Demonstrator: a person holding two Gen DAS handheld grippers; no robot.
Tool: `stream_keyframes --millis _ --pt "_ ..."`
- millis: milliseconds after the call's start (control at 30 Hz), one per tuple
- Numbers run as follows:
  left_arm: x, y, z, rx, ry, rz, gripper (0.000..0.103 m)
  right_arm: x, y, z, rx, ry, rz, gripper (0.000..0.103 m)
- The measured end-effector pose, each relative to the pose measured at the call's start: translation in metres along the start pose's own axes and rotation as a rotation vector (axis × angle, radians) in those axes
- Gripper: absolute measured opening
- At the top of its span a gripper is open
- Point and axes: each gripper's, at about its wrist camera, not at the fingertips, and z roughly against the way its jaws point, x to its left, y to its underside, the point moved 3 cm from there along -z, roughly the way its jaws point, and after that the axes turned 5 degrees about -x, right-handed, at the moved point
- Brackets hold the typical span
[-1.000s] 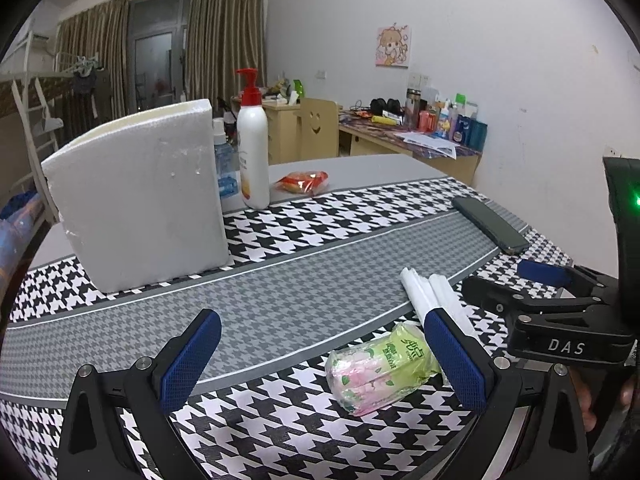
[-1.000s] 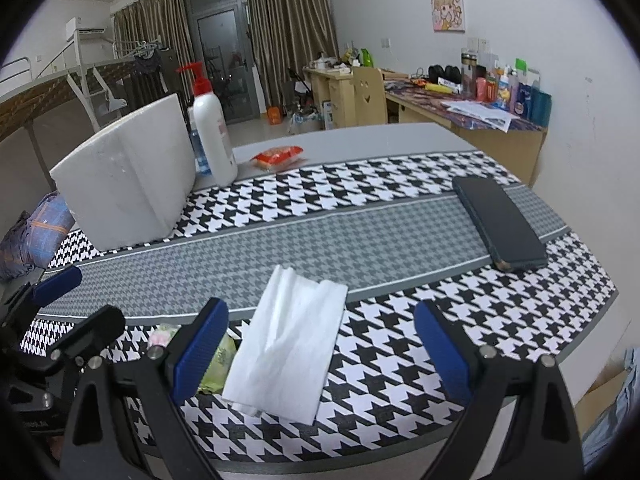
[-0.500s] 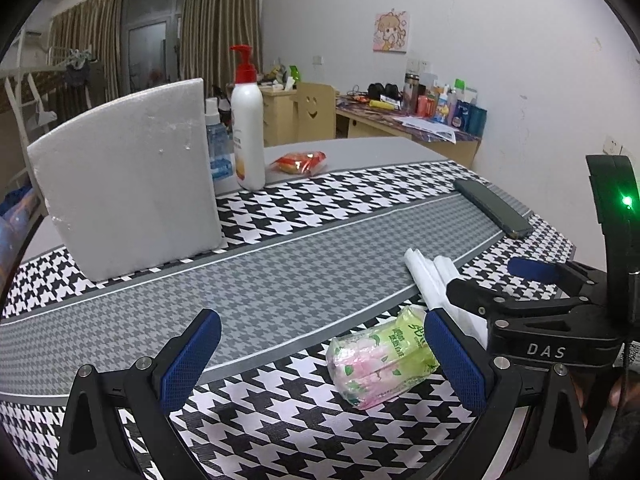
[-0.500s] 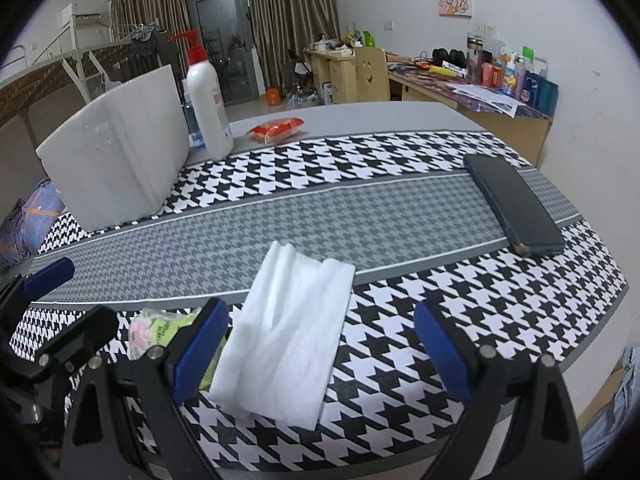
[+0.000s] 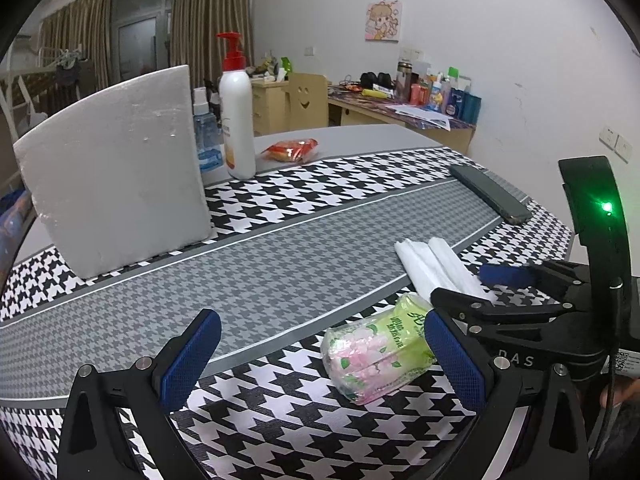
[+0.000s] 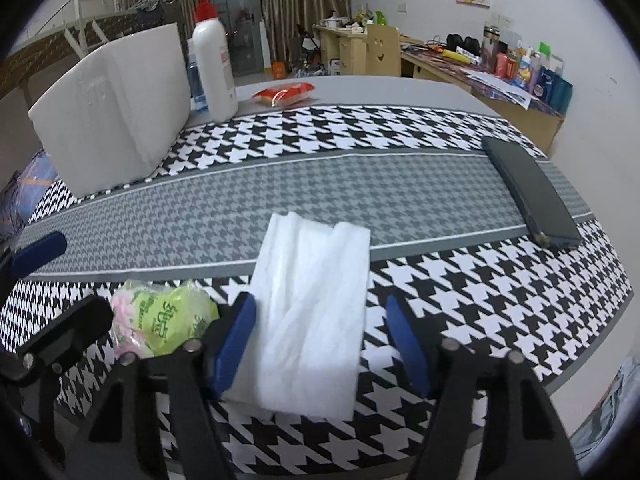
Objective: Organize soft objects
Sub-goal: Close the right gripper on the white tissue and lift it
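Right tongs (image 6: 320,340) were closing around a folded white tissue (image 6: 312,312), not yet gripping; left tongs (image 5: 320,356) stood apart beside a green tissue pack (image 5: 376,356).

The bench cloth (image 6: 440,280) is black-and-white houndstooth with a finer grey houndstooth band down its middle, edged by thin white lines. The folded tissue (image 6: 312,312) is plain white. The tissue pack (image 5: 376,356) is lime green with pink flowers. The foam block (image 5: 116,168) is white-grey. The pump bottle (image 5: 238,120) is white with a red pump. The snack packet (image 5: 292,148) is red-orange, the phone (image 6: 528,192) dark. Both the left tool (image 5: 320,360) and the right tool (image 6: 324,340) are black with blue pads.
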Motion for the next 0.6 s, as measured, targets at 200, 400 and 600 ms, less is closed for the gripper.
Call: stream_keyframes --millis 200,400,600 --pt "-0.007 0.002 -0.003 0.021 0.020 -0.020 0.102 -0.005 0.001 0.002 -0.007 0.035 0.015 0.044" --pt "-0.015 0.004 -0.006 0.037 0.043 -0.039 0.102 -0.012 0.002 0.005 -0.011 0.038 0.025 0.016" --pt "-0.025 0.006 -0.009 0.053 0.061 -0.056 0.102 -0.021 0.001 0.012 -0.037 0.036 0.005 0.014"
